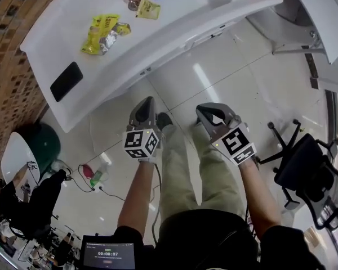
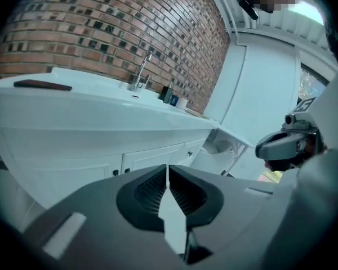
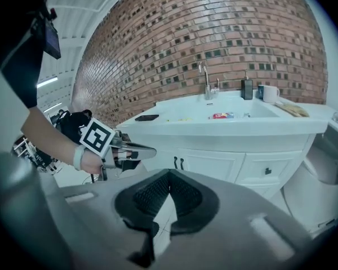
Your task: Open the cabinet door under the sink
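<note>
The white cabinet under the sink shows its double doors (image 3: 205, 165) closed, with a pair of dark handles (image 3: 178, 163) at the middle seam. In the left gripper view the same handles (image 2: 121, 171) sit below the counter. From the head view, both grippers hang over the floor, in front of the counter (image 1: 174, 30) and apart from it. My left gripper (image 1: 148, 102) (image 2: 168, 172) is shut with nothing between its pads. My right gripper (image 1: 203, 111) (image 3: 169, 176) also has its pads together and holds nothing. Each gripper appears in the other's view: the left gripper (image 3: 143, 149) and the right gripper (image 2: 266, 148).
A faucet (image 3: 206, 81), a dispenser (image 3: 247, 88) and a mug (image 3: 268, 92) stand at the sink. A black phone (image 1: 66, 81) and snack packets (image 1: 104, 34) lie on the counter. An office chair (image 1: 305, 170) stands at the right, a green bin (image 1: 43, 143) at the left.
</note>
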Demonstrator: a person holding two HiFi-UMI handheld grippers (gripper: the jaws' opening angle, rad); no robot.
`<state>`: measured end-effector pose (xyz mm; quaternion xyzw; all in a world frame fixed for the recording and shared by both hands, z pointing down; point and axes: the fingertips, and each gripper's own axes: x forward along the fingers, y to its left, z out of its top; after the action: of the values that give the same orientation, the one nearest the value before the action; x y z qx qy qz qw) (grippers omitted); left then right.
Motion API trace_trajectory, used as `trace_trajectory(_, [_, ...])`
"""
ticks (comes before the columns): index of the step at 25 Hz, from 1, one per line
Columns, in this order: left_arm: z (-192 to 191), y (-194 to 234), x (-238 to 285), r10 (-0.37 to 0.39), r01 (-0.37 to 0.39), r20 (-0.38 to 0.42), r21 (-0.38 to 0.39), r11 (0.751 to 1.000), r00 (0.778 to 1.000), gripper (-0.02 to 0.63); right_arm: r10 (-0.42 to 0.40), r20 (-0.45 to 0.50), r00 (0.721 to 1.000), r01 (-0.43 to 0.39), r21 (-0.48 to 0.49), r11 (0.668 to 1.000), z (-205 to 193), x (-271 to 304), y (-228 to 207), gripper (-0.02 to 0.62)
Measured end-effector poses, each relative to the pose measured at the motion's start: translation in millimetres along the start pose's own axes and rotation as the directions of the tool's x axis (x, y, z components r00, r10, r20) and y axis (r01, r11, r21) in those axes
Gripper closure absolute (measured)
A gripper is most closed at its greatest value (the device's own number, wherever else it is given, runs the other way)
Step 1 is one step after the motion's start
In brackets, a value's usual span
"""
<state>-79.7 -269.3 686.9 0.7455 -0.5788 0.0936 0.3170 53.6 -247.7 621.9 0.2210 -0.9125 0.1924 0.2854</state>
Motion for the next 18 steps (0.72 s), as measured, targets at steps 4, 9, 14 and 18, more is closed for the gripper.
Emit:
trace_trajectory(4, [-18, 44, 36, 0.039, -0.038, -0.008, 0.019, 0.999, 0.999, 0.537, -0.006, 0.001, 1.000, 0.006, 0.045, 0.999, -15, 26, 1, 0.609])
trace_trajectory(9, [-45, 82, 74, 0.085, -0.082, -0.055, 0.052, 0.995, 0.995, 0.521, 0.008, 0.005, 1.000, -0.009, 0.098, 0.995, -30, 51, 7, 0.609])
trace_trajectory(14, [-71, 116, 110, 0.128, -0.120, -0.128, 0.069, 0.990, 0.983, 0.505, 0.028, -0.013, 1.000, -0.026, 0.124, 0.992, -46, 58, 8, 0.609])
trace_trajectory(18, [-83, 138, 128, 0.194, -0.185, -0.147, 0.072, 0.980, 0.970, 0.506, 0.016, -0.044, 0.999, -0.011, 0.122, 0.992, -60, 50, -2, 0.609])
